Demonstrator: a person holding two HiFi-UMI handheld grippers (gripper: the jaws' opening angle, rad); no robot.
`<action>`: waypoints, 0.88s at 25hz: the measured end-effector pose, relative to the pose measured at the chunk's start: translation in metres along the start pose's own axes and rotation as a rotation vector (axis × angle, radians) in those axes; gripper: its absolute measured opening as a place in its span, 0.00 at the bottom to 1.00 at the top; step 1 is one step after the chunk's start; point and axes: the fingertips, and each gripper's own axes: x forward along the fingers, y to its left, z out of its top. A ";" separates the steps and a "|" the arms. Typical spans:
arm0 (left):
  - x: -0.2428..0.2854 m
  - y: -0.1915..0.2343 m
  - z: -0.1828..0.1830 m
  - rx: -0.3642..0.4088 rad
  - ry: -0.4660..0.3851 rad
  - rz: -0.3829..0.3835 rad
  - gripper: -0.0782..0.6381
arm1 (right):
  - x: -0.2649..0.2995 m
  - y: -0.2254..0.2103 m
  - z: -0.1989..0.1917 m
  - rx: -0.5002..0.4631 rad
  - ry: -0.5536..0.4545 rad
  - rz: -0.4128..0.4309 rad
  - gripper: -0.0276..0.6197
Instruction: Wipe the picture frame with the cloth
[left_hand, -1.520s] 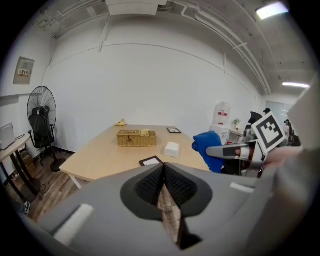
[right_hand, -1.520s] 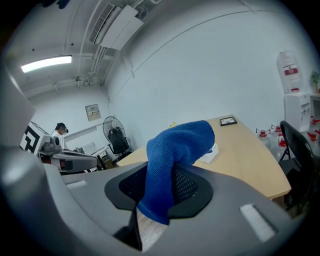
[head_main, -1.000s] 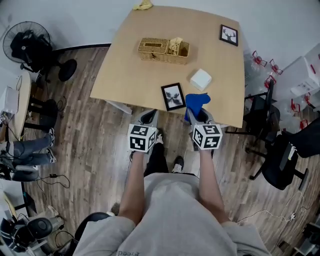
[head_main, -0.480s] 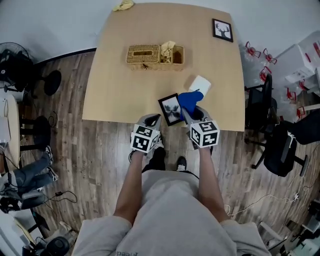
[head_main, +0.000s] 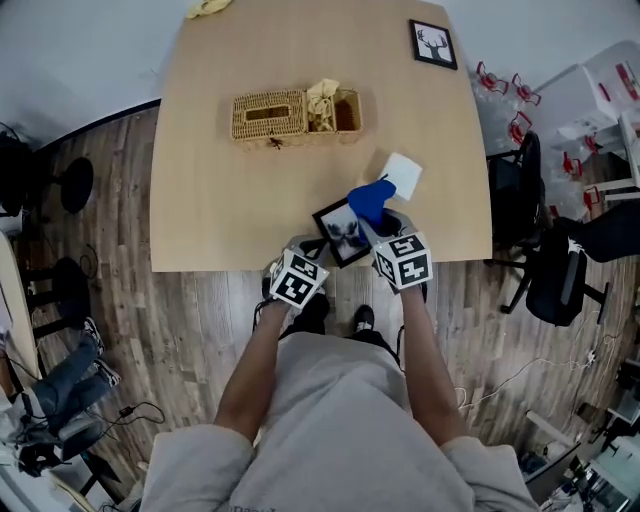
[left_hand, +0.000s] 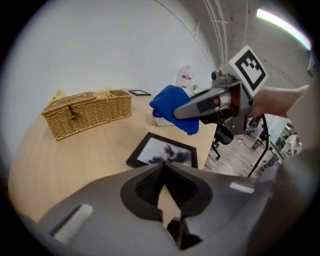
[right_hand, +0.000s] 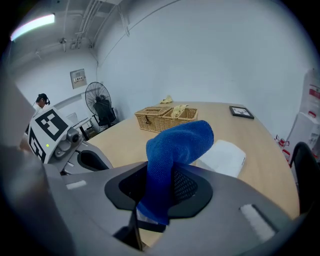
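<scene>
A black picture frame (head_main: 338, 230) with a grey print lies flat near the table's front edge, also in the left gripper view (left_hand: 162, 151). My left gripper (head_main: 312, 245) is shut, its tips (left_hand: 162, 167) at the frame's near left corner; whether they pinch the edge is hidden. My right gripper (head_main: 378, 225) is shut on a blue cloth (right_hand: 177, 145). The cloth (head_main: 370, 200) hangs just above the frame's right side, apart from the glass in the left gripper view (left_hand: 172, 107).
A white folded box (head_main: 402, 175) sits right behind the cloth. A wicker basket (head_main: 295, 115) stands mid-table, a second small frame (head_main: 432, 43) at the far right corner, a yellow rag (head_main: 208, 7) at the far edge. Office chairs (head_main: 555, 270) stand to the right.
Both grippers have moved forward from in front of the table to over its front edge. The right one has carried the cloth to the frame; the left has reached the frame's corner.
</scene>
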 end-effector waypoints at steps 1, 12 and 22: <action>0.003 0.000 -0.003 0.007 0.012 -0.012 0.18 | 0.004 -0.001 0.000 -0.003 0.009 -0.003 0.20; 0.022 -0.006 -0.010 0.024 0.030 -0.070 0.18 | 0.041 0.000 -0.003 -0.116 0.110 0.024 0.20; 0.035 -0.010 -0.016 0.079 0.068 -0.043 0.18 | 0.054 0.005 -0.001 -0.154 0.159 0.078 0.20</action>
